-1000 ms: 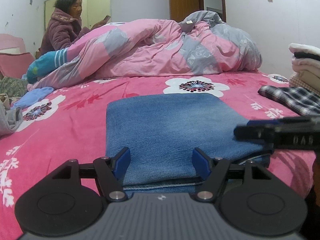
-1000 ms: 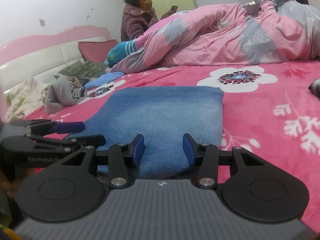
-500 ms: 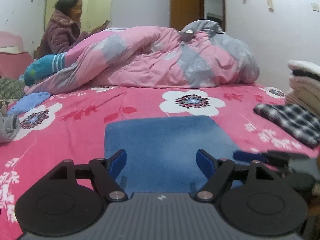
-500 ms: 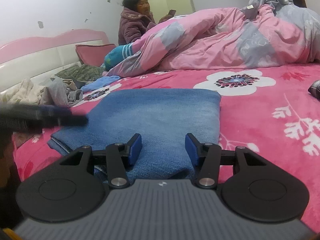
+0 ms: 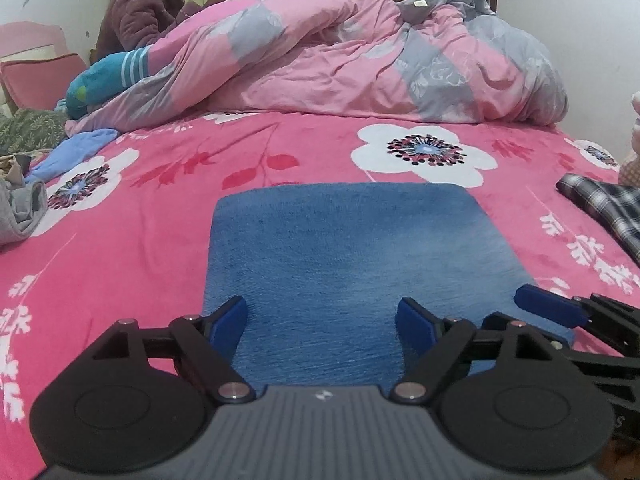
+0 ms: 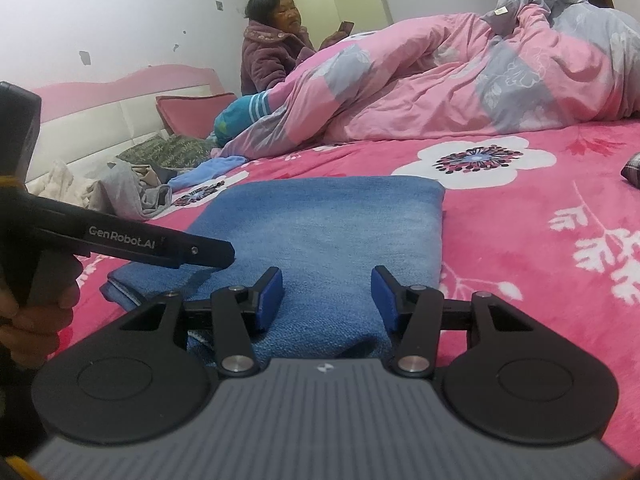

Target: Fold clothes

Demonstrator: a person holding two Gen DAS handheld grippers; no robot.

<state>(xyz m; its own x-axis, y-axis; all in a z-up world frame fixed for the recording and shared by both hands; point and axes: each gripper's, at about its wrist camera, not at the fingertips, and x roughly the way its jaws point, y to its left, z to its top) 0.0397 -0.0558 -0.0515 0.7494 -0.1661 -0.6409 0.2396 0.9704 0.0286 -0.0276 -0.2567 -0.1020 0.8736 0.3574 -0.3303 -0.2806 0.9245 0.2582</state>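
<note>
Folded blue jeans [image 5: 352, 256] lie flat on the pink flowered bedsheet [image 5: 160, 184]. My left gripper [image 5: 320, 312] hovers over their near edge. Its jaws are opening, and the pads touch nothing. In the right wrist view my right gripper [image 6: 327, 288] stands half open low over the near right part of the jeans [image 6: 320, 224], with denim under the gap and the pads not pressing on it. One blue fingertip [image 5: 548, 306] of the right gripper shows at the jeans' near right corner. A black finger [image 6: 192, 250] of the left gripper reaches in from the left.
A bunched pink and grey quilt [image 5: 360, 60] fills the far side of the bed, with a seated person [image 5: 140, 8] behind it. A plaid garment [image 5: 600, 204] lies at the right edge. Grey clothes [image 5: 20, 212] and a light blue garment [image 5: 76, 148] lie left.
My left gripper has drawn back and lifted off the jeans' near edge, and its jaws have widened. The right gripper has stayed in place, its jaws slightly wider.
</note>
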